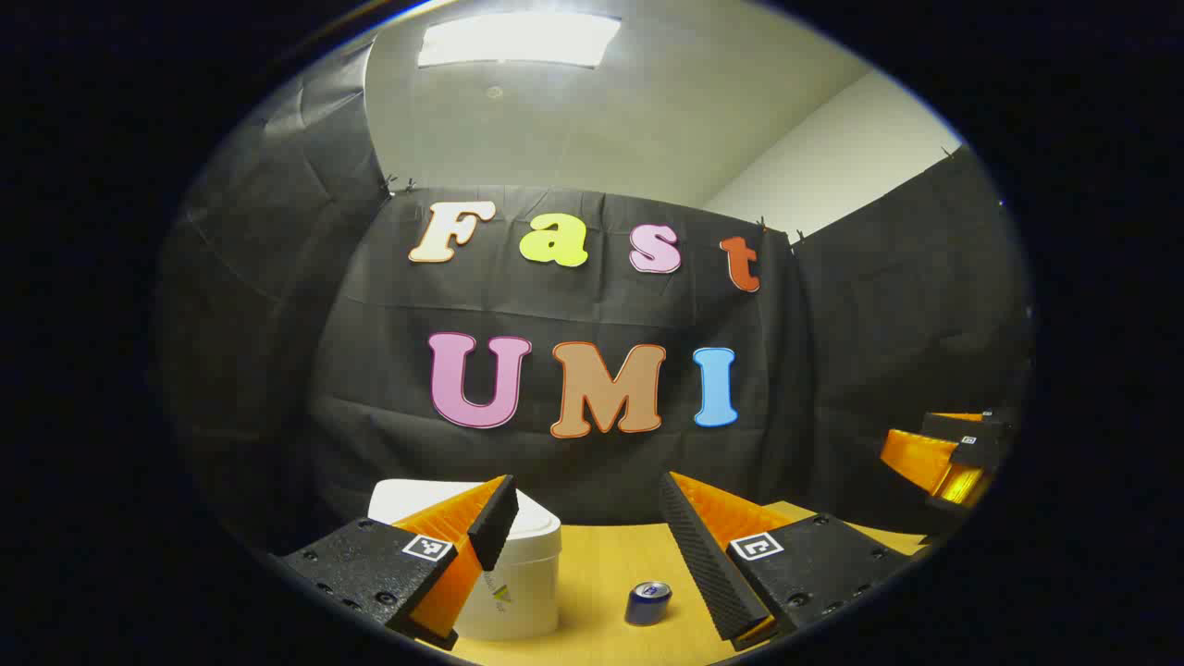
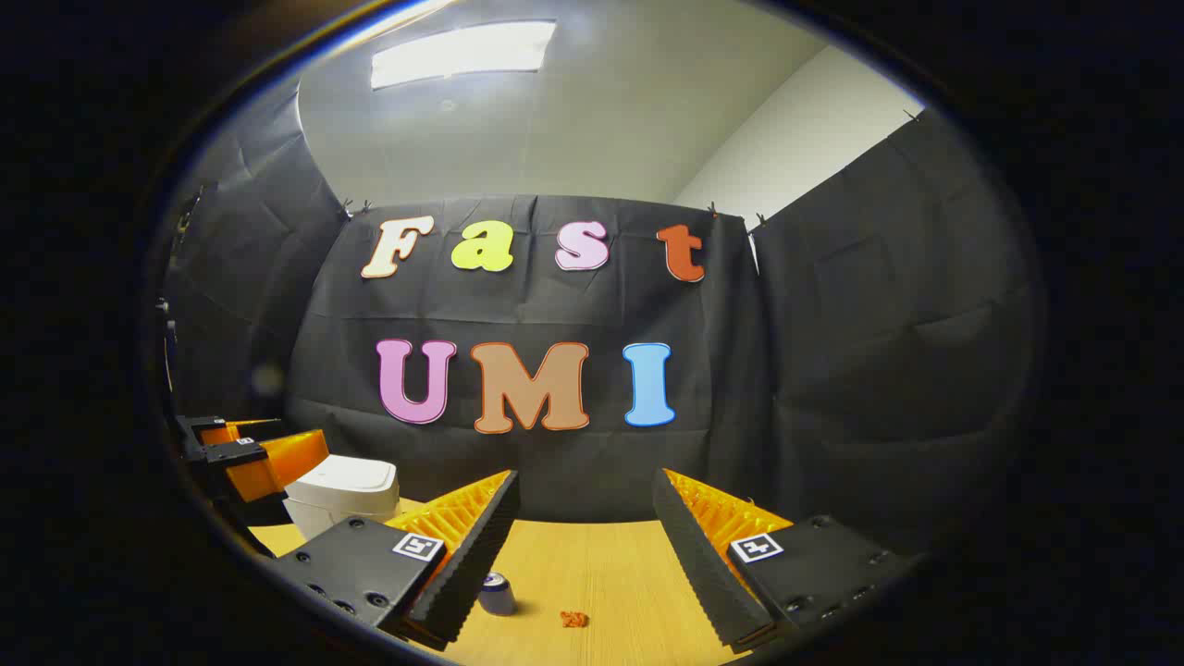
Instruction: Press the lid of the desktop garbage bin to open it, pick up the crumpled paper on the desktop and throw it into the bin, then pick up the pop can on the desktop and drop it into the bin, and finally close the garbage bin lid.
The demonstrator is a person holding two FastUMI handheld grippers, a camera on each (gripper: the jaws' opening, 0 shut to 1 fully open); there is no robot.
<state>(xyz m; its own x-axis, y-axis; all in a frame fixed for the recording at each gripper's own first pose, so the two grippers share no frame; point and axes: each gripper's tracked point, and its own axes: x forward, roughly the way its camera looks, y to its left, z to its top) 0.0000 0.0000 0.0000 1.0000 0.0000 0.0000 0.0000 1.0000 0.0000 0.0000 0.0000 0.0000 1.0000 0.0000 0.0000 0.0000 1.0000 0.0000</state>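
While both tongs hang above the table (image 1: 601, 564), nothing is gripped yet. Left tongs (image 1: 587, 518) spread wide, empty air between the fingers, and through that gap in the left gripper view sits the pop can (image 1: 647, 603), upright on the wood. Just to its left stands the white garbage bin (image 1: 523, 573), lid (image 1: 536, 523) down flat, partly hidden behind the near finger. Over at the right edge of that view, the other tool peeks in, well apart from the bin.

Switch to the right gripper view: right tongs (image 2: 585, 518) also gaping wide and holding nothing. Between the fingers, low on the table (image 2: 601, 555), lies the crumpled paper (image 2: 573, 619), a small reddish scrap, with the pop can (image 2: 498, 594) near it on the left, tucked against the edge of one finger. Farther left, the garbage bin (image 2: 338, 499) sits closed, and the left tongs (image 2: 268, 462) hover just beside it, above table level.
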